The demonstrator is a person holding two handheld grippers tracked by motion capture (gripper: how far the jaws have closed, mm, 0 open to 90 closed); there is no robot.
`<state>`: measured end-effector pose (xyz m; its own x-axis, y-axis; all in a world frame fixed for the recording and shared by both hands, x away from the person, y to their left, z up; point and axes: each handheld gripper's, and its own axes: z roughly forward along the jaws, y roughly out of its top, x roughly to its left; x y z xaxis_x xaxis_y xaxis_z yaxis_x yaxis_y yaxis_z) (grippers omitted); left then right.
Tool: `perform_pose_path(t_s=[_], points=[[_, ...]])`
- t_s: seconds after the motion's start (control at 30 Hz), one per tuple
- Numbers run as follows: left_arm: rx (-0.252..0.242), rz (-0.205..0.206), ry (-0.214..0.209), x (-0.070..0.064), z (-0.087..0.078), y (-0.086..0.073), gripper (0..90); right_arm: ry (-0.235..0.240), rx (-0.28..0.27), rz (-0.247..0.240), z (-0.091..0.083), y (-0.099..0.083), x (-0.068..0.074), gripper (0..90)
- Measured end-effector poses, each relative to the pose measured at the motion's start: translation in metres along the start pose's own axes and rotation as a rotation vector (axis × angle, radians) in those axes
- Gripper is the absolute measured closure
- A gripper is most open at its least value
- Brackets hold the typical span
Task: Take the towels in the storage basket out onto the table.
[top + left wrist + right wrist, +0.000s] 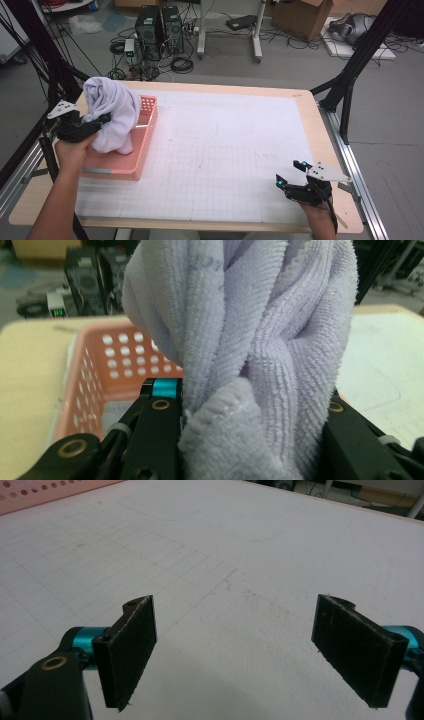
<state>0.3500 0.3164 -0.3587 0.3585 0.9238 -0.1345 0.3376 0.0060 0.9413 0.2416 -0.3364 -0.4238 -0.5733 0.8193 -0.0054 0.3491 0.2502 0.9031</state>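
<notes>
A pale lilac towel (pixel 111 112) hangs bunched over the pink perforated basket (pixel 146 131) at the table's left. My left gripper (pixel 100 121) is shut on the towel and holds it above the basket. In the left gripper view the towel (pixel 260 350) is pinched between the black jaws, with the basket's wall (pixel 95 385) behind. My right gripper (pixel 291 176) stands open low over the white mat near the front right, nothing between its pads (pixel 129 650).
A white gridded mat (pixel 220 145) covers most of the wooden table. Beyond the far edge, computer towers (pixel 159 30), cables and a cardboard box (pixel 300 17) sit on the floor. Black frame legs (pixel 350 75) stand at both sides.
</notes>
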Motion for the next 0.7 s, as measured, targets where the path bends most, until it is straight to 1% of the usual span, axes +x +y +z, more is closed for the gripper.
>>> perform_pose_path(t_s=[0.03,0.13,0.17,0.2,0.3,0.37,0.4,0.43,0.53,0.57,0.6,0.63,0.67,0.7], points=[[0.000,0.000,0.000,0.000,0.000,0.000,65.7,0.000,0.000,0.000,0.000,0.000,0.000,17.1],[-0.068,0.008,-0.010,0.001,-0.007,0.003,65.7,0.001,0.002,0.004,0.000,0.000,0.000,17.1],[-0.107,0.015,-0.033,0.002,-0.012,0.004,65.7,0.001,0.000,0.005,0.000,0.000,0.000,17.1],[-0.107,0.015,-0.033,0.002,-0.012,0.004,65.7,0.001,0.002,0.003,0.000,0.000,0.000,17.1],[-0.152,0.029,-0.061,0.002,-0.018,0.007,65.6,0.002,0.003,0.003,0.000,0.000,0.001,17.1],[-0.179,0.033,-0.085,0.002,-0.021,0.009,65.6,0.003,0.004,0.002,0.000,0.001,0.001,17.1],[-0.207,0.030,-0.108,0.001,-0.023,0.011,65.6,0.003,0.004,0.002,0.000,0.001,0.001,17.1],[-0.207,0.030,-0.108,0.001,-0.023,0.011,65.6,0.003,0.004,0.002,0.000,0.001,0.001,17.1],[-0.261,0.021,-0.151,-0.002,-0.027,0.016,65.6,0.003,0.001,0.000,0.001,0.001,0.002,17.1],[-0.278,0.016,-0.168,-0.003,-0.029,0.018,65.6,0.003,0.001,0.000,0.001,0.001,0.002,17.1],[-0.306,0.018,-0.200,-0.007,-0.031,0.022,65.6,0.005,0.002,0.001,0.001,0.001,0.002,17.1],[-0.306,0.018,-0.200,-0.007,-0.031,0.022,65.6,0.005,0.001,0.002,0.001,0.001,0.002,17.1],[-0.317,0.019,-0.216,-0.009,-0.031,0.024,65.6,0.005,0.001,0.001,0.001,0.001,0.002,17.1],[-0.320,0.032,-0.229,-0.012,-0.032,0.026,65.6,0.005,0.001,0.001,0.001,0.001,0.002,17.1]])
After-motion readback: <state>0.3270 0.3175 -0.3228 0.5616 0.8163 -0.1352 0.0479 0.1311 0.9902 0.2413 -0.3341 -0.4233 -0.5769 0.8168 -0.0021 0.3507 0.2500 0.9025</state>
